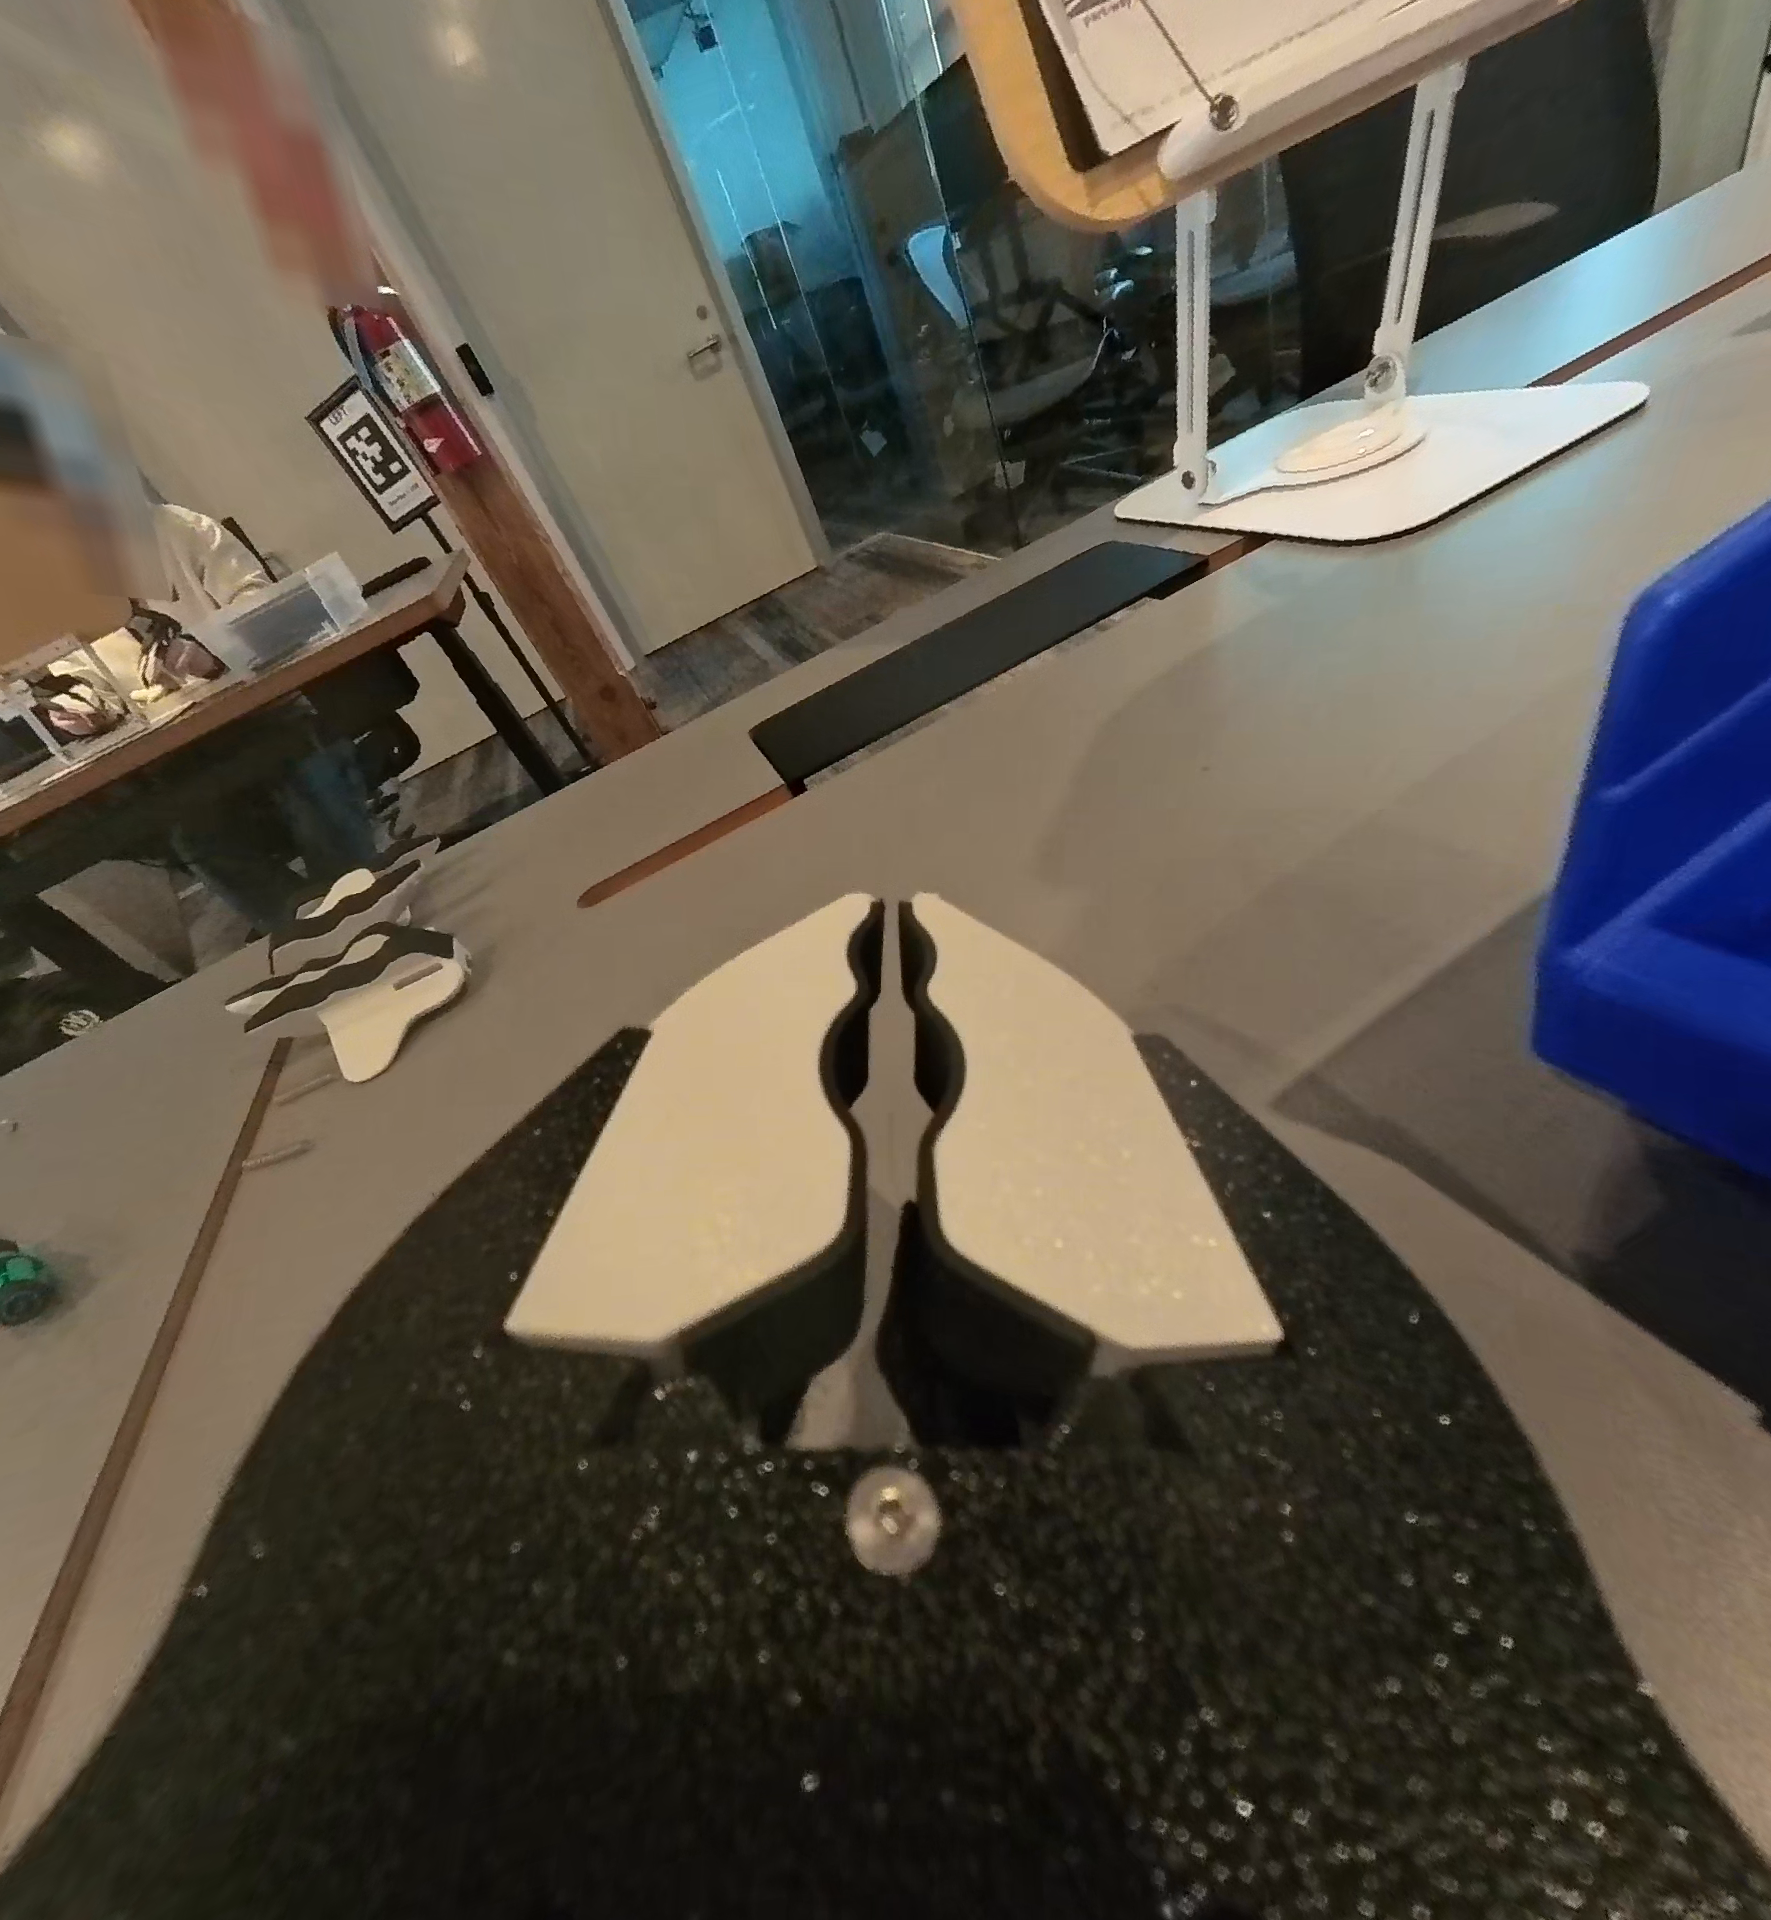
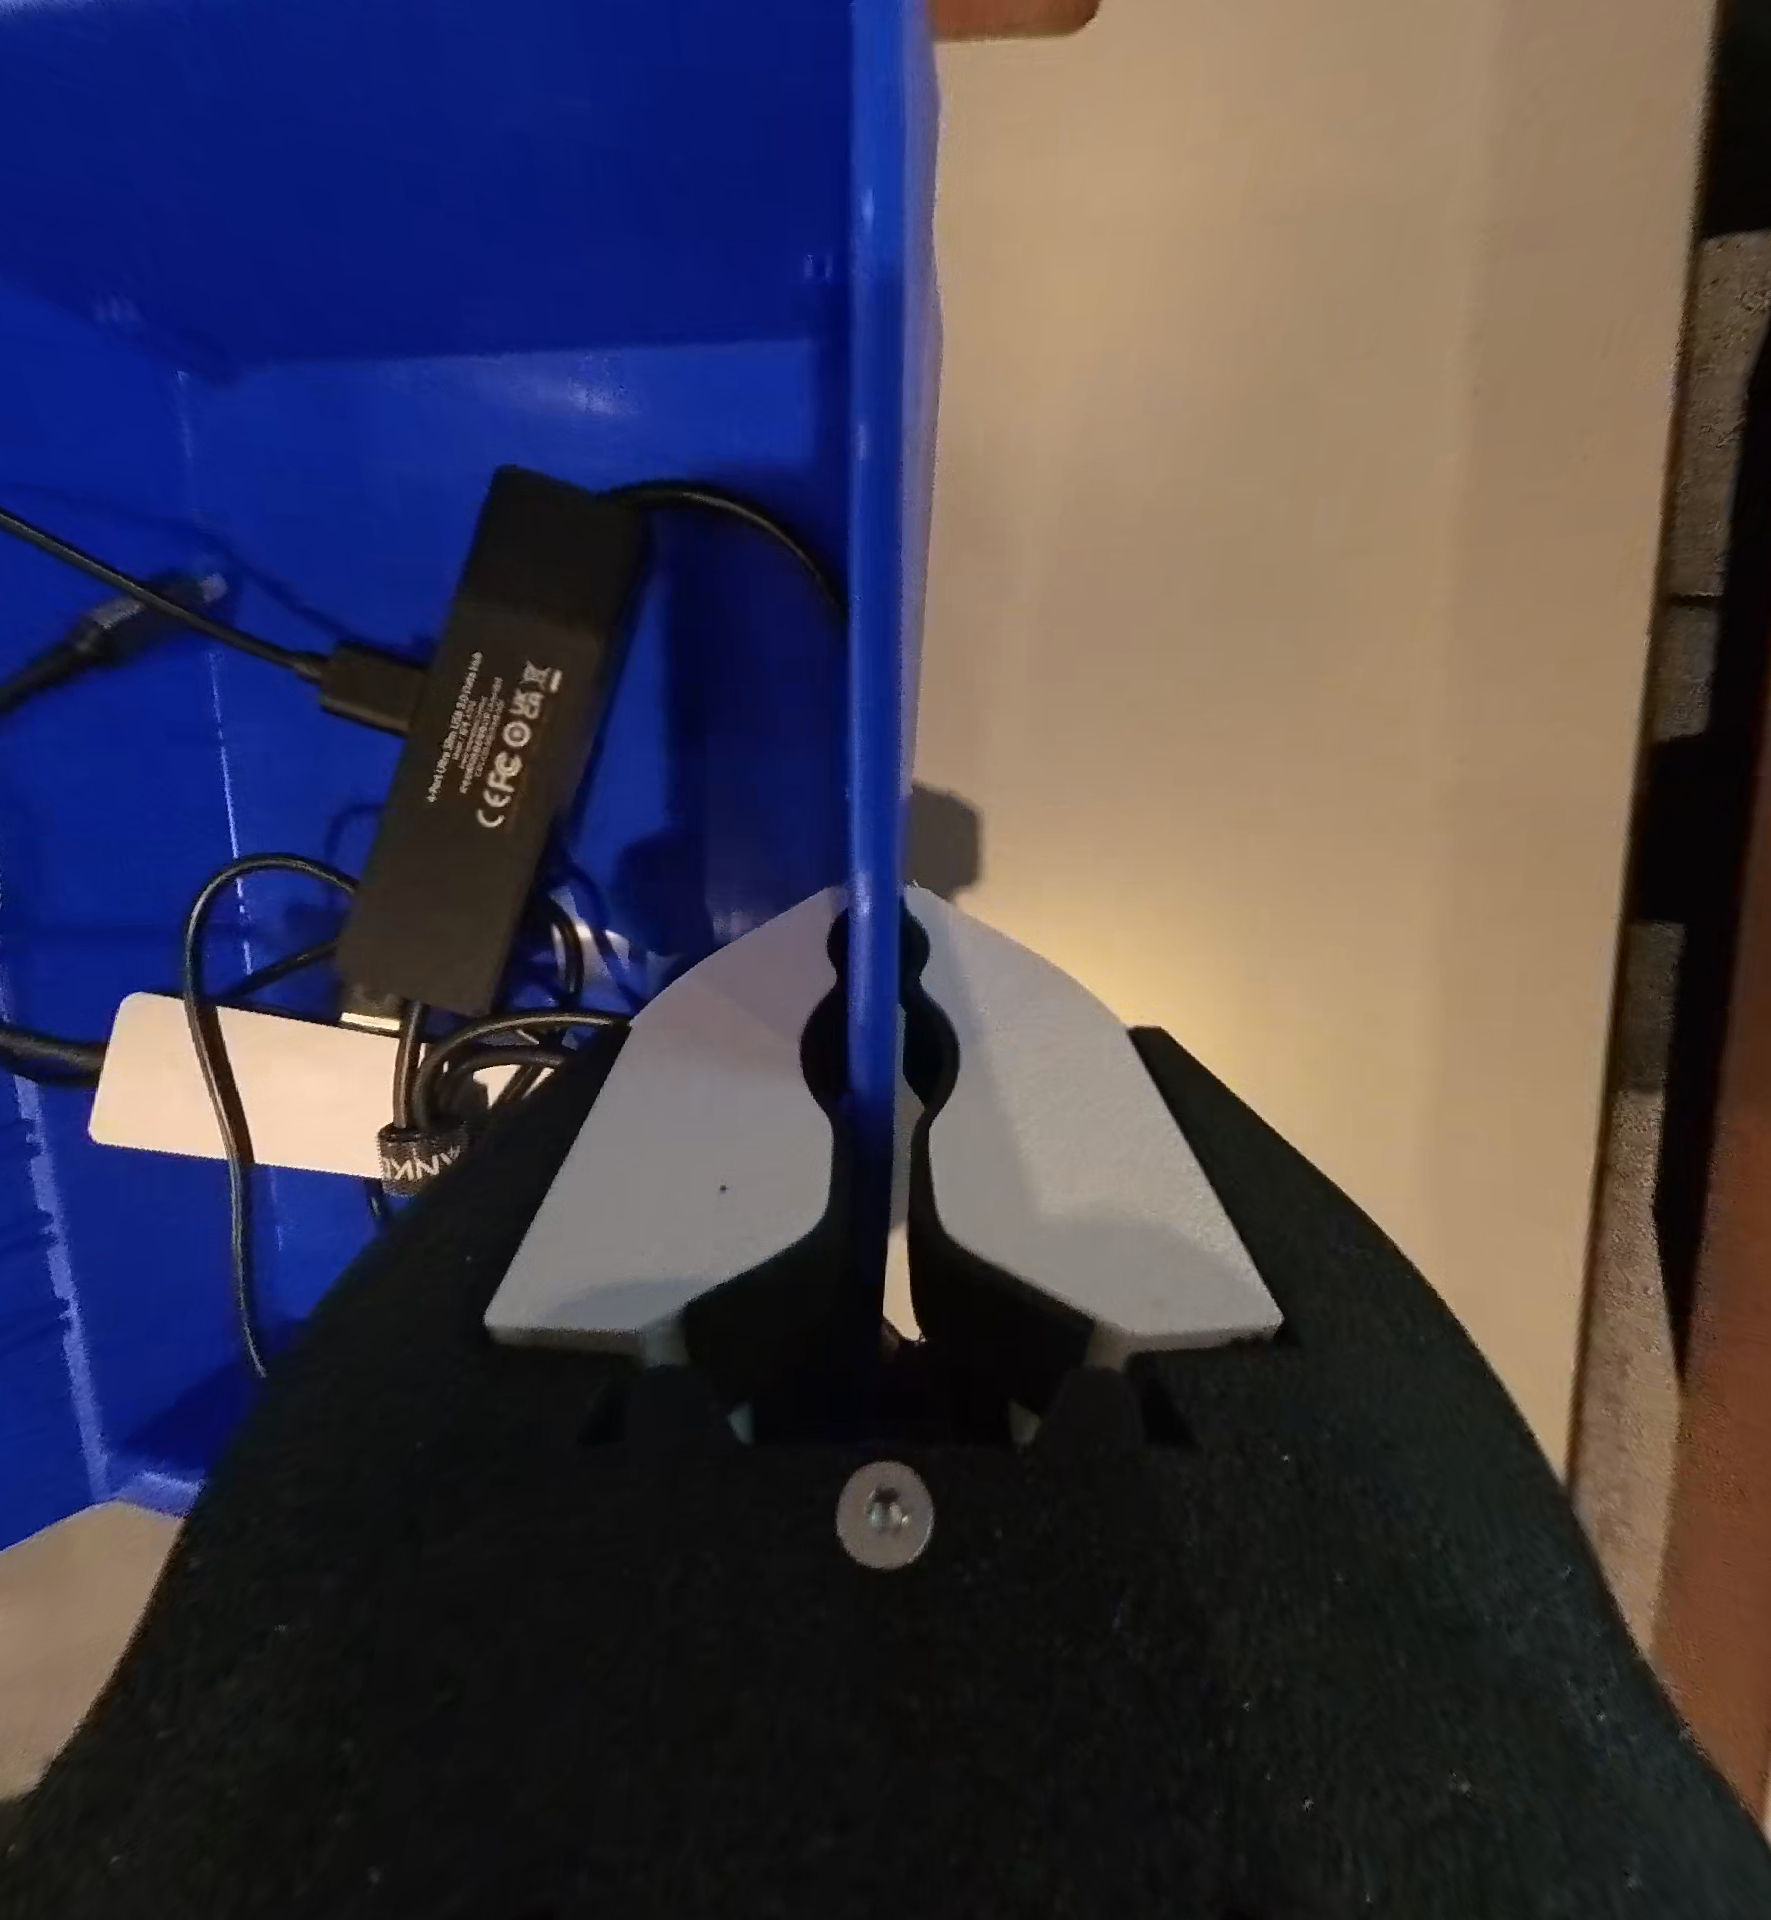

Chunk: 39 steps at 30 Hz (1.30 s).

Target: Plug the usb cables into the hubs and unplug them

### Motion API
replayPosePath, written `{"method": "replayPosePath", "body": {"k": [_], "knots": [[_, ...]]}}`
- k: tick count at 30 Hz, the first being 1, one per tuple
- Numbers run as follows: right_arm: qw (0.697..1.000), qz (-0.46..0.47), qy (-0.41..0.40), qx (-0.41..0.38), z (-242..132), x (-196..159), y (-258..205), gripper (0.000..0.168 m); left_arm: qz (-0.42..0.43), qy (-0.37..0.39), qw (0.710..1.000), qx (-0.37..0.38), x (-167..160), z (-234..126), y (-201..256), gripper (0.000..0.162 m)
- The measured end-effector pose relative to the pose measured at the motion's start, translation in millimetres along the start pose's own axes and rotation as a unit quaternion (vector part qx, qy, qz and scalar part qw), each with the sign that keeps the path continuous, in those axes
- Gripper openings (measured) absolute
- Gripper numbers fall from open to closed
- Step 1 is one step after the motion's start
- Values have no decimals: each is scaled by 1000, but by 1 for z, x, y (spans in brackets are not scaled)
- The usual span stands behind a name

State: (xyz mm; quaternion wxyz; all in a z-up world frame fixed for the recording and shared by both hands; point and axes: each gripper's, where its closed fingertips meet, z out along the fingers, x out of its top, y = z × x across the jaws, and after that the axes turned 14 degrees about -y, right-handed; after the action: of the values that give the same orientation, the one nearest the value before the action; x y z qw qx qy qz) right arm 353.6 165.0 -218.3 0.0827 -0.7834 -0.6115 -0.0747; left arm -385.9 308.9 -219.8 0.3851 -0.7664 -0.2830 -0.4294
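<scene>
**Gripping the bin wall before any plugging starts**

Lying inside the blue bin (image 2: 393,312) are the task's things: one black hub (image 2: 491,748) resting at a slant, with a black cable (image 2: 185,613) already seated in its left side, and one silver hub (image 2: 226,1091) just below it, partly under loose cable loops. A strapped cable bundle (image 2: 424,1164) lies beside the silver hub, touching the gripper body's edge. How many separate cables there are I cannot tell; they overlap too much.

The right gripper (image 2: 876,935) has its fingers closed narrowly on the bin's thin right wall, one finger inside, one outside. Judging from this, the step in hand is moving or steadying the bin. To do it well, keep the wall deep between the pads, keep the bin level so the hubs do not slide, and avoid snagging the cable loops close to the inner finger.

The left gripper (image 1: 891,914) hovers over the grey table (image 1: 1120,831) with its fingers nearly together and nothing between them; the bin's corner sits to its right. Farther out: one white stand (image 1: 1380,447), one striped black-and-white piece (image 1: 361,966), one small green object (image 1: 8,1283), one black pad (image 1: 974,655).
</scene>
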Motion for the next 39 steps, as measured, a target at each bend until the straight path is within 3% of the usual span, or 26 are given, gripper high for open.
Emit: {"method": "replayPosePath", "body": {"k": [6, 11, 16, 21, 25, 30, 35, 39], "knots": [[999, 1, 38, 37, -54, 0, -18, 4, -27, 2, 1000, 5, 0, 0, -6, 2], [993, -62, 100, 25, -126, 21, -75, 5, -62, 19, 997, 30, 4, -6, -20, 0], [982, -138, 118, 51, -170, 41, -177, 4, -73, 16, 994, 79, 1, -11, -39, 0], [948, -260, 161, 91, -198, 58, -331, 4, -63, 15, 985, 163, -1, -35, -75, 0], [916, -351, 143, 129, -194, 64, -464, 5, -126, 21, 965, 228, -15, -55, -111, 0], [885, -431, 132, 118, -174, 81, -602, 5, -191, 65, 933, 299, -21, -90, -144, 0], [888, -429, 122, 114, -124, 106, -695, 5, -274, 113, 901, 317, -31, -113, -167, 0], [902, -402, 94, 124, -66, 117, -738, 5, -283, 132, 885, 344, -34, -131, -179, 0]]}}
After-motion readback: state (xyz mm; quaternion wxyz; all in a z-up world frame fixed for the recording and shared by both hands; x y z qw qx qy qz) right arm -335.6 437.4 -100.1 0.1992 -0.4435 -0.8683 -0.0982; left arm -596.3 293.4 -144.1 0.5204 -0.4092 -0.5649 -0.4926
